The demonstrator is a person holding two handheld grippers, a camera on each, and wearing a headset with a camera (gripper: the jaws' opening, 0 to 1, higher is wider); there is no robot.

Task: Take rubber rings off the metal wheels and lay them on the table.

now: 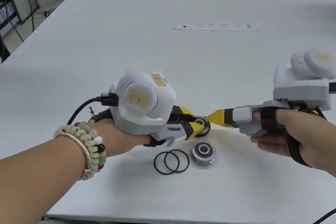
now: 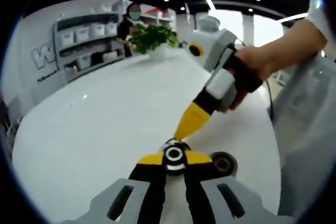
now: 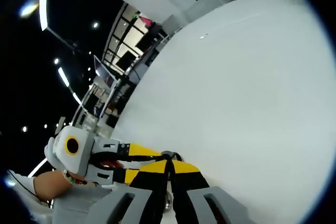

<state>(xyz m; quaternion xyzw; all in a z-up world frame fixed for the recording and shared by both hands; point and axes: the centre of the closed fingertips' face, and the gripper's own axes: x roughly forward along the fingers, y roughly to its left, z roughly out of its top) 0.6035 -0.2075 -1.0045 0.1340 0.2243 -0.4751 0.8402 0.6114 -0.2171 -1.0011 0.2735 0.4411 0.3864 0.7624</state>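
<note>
I am watching a white workbench [image 1: 157,35] from the headset camera, with one claw in each of the person's hands.

The left gripper [image 2: 174,159] is clenched on a small metal wheel [image 2: 174,153]. Its yellow tips press the wheel from both sides and hold it just above the tabletop. The left hand [image 1: 113,137] wraps around the gripper's white body and has beaded bracelets [image 1: 86,148] at the wrist.

The right gripper [image 2: 181,131] comes in from the opposite side, held in the right hand [image 1: 299,135]. Its two yellow tips are drawn together into one narrow wedge. The point of the wedge touches the rim of the held wheel, directly ahead of the left claw's tips. I cannot tell whether anything is caught between the tips.

A second metal wheel [image 1: 203,152] lies flat on the table. It is just beside the left claw's tips, on the side nearer the person. Two black rubber rings [image 1: 176,161] lie flat next to that wheel, overlapping each other. They are close under the left claw, and both claws are apart from them.

Well beyond the claws, a thin printed strip [image 1: 215,25] lies on the table. In the left gripper view, a potted plant [image 2: 152,38] stands at the table's far end, far ahead of the left claw.
</note>
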